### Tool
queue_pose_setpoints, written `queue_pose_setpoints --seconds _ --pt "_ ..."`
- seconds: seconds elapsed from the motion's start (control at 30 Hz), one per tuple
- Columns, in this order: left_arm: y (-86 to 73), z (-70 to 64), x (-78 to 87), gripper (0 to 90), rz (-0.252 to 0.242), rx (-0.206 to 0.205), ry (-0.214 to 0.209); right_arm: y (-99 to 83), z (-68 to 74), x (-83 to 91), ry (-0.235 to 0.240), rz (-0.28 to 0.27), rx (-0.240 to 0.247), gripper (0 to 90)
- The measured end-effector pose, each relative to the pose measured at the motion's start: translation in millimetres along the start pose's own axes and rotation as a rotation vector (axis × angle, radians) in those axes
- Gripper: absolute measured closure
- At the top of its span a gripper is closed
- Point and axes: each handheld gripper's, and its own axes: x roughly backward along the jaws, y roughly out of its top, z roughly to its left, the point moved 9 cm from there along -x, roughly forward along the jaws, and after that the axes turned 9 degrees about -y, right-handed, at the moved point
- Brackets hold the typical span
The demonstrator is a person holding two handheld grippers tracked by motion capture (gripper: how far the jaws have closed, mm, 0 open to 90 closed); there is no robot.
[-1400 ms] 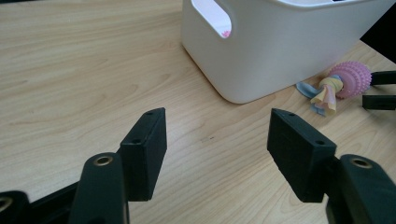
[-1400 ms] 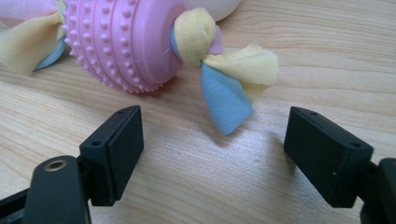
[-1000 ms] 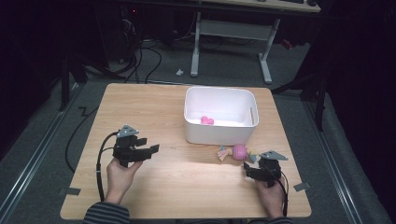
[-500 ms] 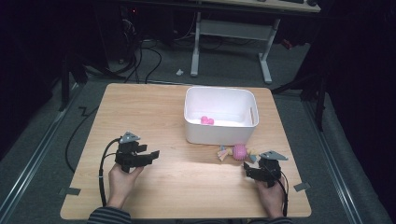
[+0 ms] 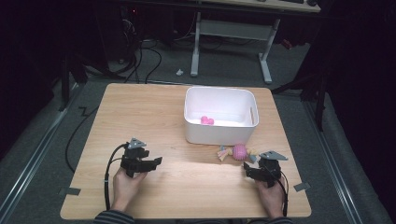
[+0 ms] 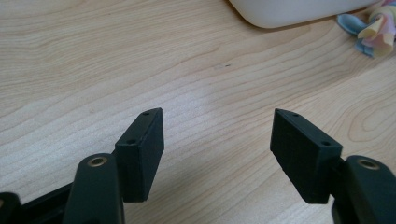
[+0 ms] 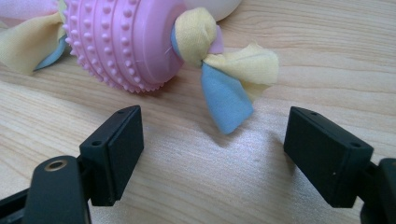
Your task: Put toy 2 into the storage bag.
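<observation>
A pink studded ball toy (image 5: 239,151) with yellow and blue cloth tails lies on the wooden table (image 5: 140,112), just in front of the white bin (image 5: 220,99). My right gripper (image 5: 250,169) sits close behind it, open, its jaws either side of the blue tail (image 7: 226,100) without touching. The pink ball (image 7: 121,42) is large at the top of the right gripper view. My left gripper (image 5: 153,162) rests open at the table's front left, with bare wood between its jaws (image 6: 217,135). The toy's cloth tail (image 6: 371,28) shows at the upper right of the left gripper view.
A small pink object (image 5: 206,121) lies inside the bin. The bin's corner (image 6: 289,9) shows at the top of the left gripper view. Desk legs (image 5: 196,46) and cables (image 5: 140,56) stand on the floor beyond the table. Tape marks (image 5: 69,191) sit near the front corners.
My left gripper has drawn back toward the table's front edge and a little to the right. The right gripper and the toy have stayed put.
</observation>
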Motion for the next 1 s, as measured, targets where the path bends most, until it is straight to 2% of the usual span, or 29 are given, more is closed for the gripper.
queue_pose_setpoints --seconds 0.6,0.77,0.9,1.0 --pt "-12.2 9.9 -22.2 35.3 0.025 -0.021 0.078 0.0 0.0 0.0 0.0 0.0 0.0 20.0" --pt "-12.9 13.1 -25.3 34.7 0.016 -0.05 0.126 0.0 0.1 0.0 0.0 0.002 -0.003 20.0" --pt "-13.7 13.4 -26.8 33.8 -0.01 -0.07 0.142 0.1 0.1 0.0 0.0 0.001 -0.004 20.0" --pt "-15.0 13.3 -29.0 31.8 -0.028 -0.106 0.161 0.1 0.1 -0.1 0.0 0.0 -0.003 20.0"
